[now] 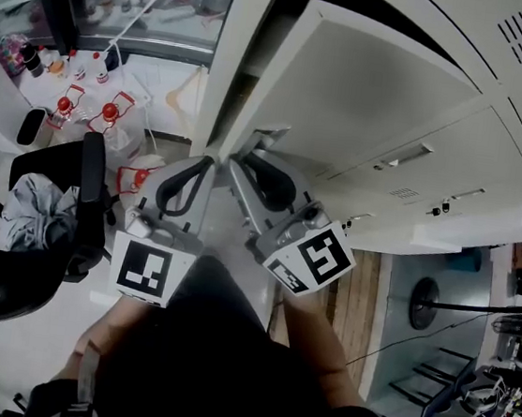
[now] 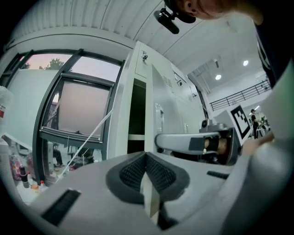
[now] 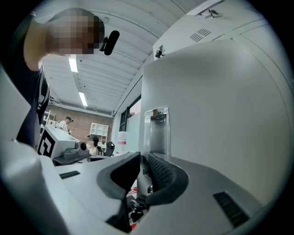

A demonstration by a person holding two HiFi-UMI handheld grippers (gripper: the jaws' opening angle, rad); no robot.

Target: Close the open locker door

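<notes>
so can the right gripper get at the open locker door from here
Probably yes: the right gripper has its jaws apart right at the edge of the locker door, by its metal handle plate, with nothing in the way.

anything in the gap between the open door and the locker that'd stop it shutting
Nothing visible does. The dark gap between the door and the locker shows nothing sticking out; only the left tongs, pinching the door's edge, sit near it.

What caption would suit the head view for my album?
Left gripper and right gripper at the edge of the open locker door.
</notes>
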